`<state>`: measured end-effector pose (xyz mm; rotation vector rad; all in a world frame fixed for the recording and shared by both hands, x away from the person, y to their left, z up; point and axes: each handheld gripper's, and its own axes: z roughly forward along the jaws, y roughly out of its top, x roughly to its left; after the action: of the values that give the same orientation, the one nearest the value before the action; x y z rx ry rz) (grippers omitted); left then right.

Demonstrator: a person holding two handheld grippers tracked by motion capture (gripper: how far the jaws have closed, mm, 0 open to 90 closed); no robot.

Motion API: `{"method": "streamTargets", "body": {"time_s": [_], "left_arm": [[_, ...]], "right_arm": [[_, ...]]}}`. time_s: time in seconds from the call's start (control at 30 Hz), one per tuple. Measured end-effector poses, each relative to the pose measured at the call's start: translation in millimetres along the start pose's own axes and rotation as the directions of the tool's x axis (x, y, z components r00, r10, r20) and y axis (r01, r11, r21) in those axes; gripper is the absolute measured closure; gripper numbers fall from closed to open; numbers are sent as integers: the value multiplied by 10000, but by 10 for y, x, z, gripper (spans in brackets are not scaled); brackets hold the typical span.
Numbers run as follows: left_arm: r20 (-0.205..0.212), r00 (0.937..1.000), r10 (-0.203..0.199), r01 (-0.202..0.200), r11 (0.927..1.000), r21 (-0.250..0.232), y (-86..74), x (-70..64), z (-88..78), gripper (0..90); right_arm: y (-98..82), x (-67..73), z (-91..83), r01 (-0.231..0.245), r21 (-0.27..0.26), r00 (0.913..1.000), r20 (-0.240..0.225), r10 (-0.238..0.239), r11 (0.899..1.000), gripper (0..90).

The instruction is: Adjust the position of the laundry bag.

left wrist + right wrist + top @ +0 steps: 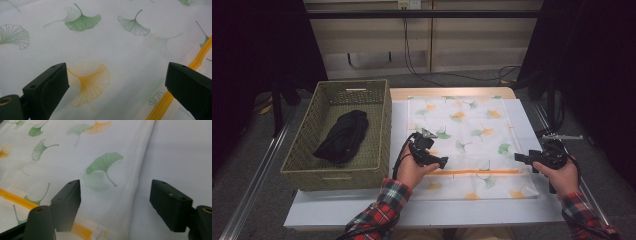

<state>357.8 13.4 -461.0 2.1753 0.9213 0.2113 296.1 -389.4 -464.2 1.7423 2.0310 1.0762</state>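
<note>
A white cloth pouch (462,135) printed with green and orange ginkgo leaves lies flat on the white table (412,210). An orange zipper (482,172) runs across it near the front. My left gripper (443,162) hovers over the pouch's left front part, by the zipper's left end. Its jaws stand open above an orange leaf (91,82), with the zipper (160,110) to one side. My right gripper (518,157) stands open at the pouch's right edge, straddling the cloth edge (140,182). The zipper's end and pull (98,232) lie just below it. Neither gripper holds anything.
A woven olive basket (307,165) stands at the left of the table with a black cloth bundle (342,135) inside. Bare white table surface (180,150) lies to the right of the pouch. Cables hang along the wall behind the table.
</note>
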Motion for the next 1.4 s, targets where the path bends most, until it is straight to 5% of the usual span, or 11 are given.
{"method": "streamTargets", "body": {"time_s": [0.47,1.03,1.4], "left_arm": [[51,10000,-3,3,10000,86,8,-12,-12,42],[84,9999,88,-88,9999,-63,22,-29,-23,42],[95,9999,112,-112,9999,-20,40,-34,-19,42]], "right_arm": [[-128,54,-155,487,283,9982,-356,-477,9984,70],[-272,21,-228,854,655,9962,-215,-842,9942,316],[-325,-13,-247,669,961,9977,41,-676,9931,485]]}}
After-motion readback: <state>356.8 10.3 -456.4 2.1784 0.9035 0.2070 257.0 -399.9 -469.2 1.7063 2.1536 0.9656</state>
